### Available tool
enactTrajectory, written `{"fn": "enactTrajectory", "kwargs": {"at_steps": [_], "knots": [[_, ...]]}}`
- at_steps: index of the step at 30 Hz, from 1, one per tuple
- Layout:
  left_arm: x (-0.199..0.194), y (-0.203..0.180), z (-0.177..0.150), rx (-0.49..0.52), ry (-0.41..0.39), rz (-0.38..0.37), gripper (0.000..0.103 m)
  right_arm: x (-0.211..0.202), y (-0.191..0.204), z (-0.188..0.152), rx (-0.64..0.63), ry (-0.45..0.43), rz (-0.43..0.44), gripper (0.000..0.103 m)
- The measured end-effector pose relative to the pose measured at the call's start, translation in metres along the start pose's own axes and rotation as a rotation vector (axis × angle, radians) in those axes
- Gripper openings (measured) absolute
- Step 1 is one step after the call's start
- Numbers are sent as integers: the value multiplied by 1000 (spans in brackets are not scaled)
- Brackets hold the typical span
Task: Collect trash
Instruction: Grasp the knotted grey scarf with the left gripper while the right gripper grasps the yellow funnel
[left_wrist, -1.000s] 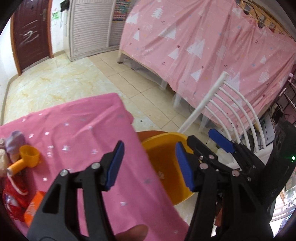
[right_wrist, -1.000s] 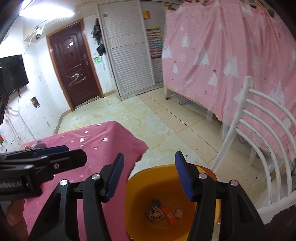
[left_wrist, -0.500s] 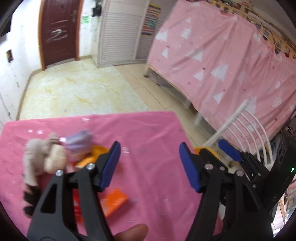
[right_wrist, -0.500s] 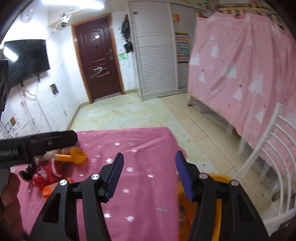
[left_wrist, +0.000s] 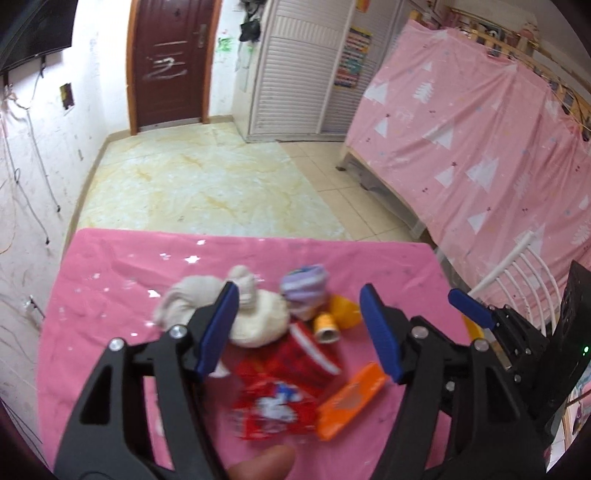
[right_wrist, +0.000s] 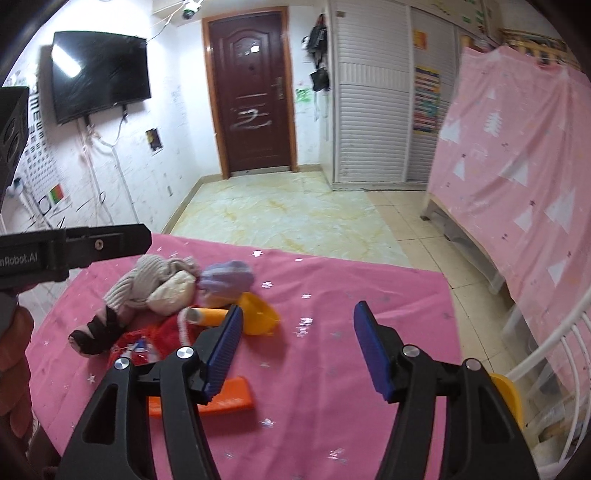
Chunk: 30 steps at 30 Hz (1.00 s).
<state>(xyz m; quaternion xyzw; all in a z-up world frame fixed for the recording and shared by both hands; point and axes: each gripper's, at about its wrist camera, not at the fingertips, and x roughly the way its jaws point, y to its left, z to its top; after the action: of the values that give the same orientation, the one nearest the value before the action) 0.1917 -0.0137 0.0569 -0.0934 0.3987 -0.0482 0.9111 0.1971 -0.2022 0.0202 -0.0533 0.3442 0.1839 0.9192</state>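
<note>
On the pink tablecloth (left_wrist: 110, 295) lies a small pile: a red snack wrapper (left_wrist: 277, 402), an orange packet (left_wrist: 351, 398), a yellow scoop (left_wrist: 343, 314), beige socks (left_wrist: 258, 321) and a purple sock (left_wrist: 304, 284). My left gripper (left_wrist: 297, 332) hovers above the pile, its jaws opening and gripping nothing. My right gripper (right_wrist: 299, 350) hangs over bare cloth right of the pile, jaws also opening and empty. The orange packet (right_wrist: 225, 398) lies partly behind its left finger. The yellow scoop (right_wrist: 255, 314) and red wrapper (right_wrist: 147, 339) lie just beyond.
A yellow bin's rim (right_wrist: 508, 391) shows past the table's right edge, beside a white chair (right_wrist: 554, 354). Pink curtained bunk (right_wrist: 517, 166) on the right. Tiled floor (right_wrist: 295, 214) beyond the table. The left gripper's body (right_wrist: 74, 247) crosses the right wrist view's left side.
Both views have swung left, from the yellow bin to the pile on the table. Both pairs of jaws stand a little wider.
</note>
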Motion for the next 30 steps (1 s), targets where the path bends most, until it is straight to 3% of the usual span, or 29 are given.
{"fn": "enactTrajectory", "kwargs": {"at_steps": [14,30], "knots": [[22,62,-3,-65,80,53,66,47,24,5,-43,85,-10,57],[74,87,-11,-111,180,49,71,93,25,1,-68,174,-19,59]]}}
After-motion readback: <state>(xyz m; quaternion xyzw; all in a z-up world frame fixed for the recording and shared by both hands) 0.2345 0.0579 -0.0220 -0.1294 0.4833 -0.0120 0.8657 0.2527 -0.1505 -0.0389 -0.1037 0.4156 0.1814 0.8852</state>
